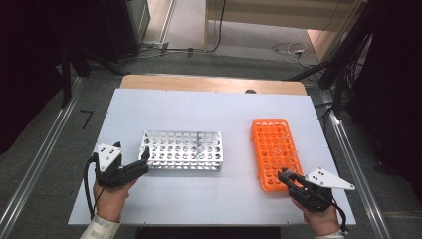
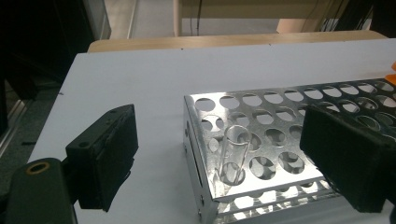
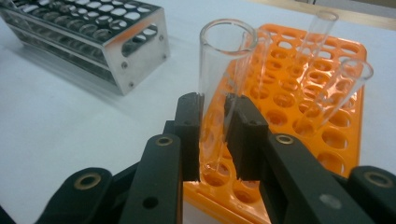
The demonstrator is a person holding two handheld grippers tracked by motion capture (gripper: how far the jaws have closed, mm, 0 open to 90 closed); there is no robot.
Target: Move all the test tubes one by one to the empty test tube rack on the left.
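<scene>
Glass tube [image 3: 224,79] upright in near corner of orange rack [image 3: 308,84], clamped between right gripper [image 3: 215,135] fingers; long axis vertical. Left gripper [image 2: 224,158] fingers wide, straddling another tube [image 2: 233,156] in metal rack [image 2: 280,140].

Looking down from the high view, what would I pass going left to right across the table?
Left claw → metal rack → orange rack → right claw, at the orange rack's near edge, so those two overlap somewhat.

Grey carpet floor [image 1: 199,62], dark surroundings
</scene>
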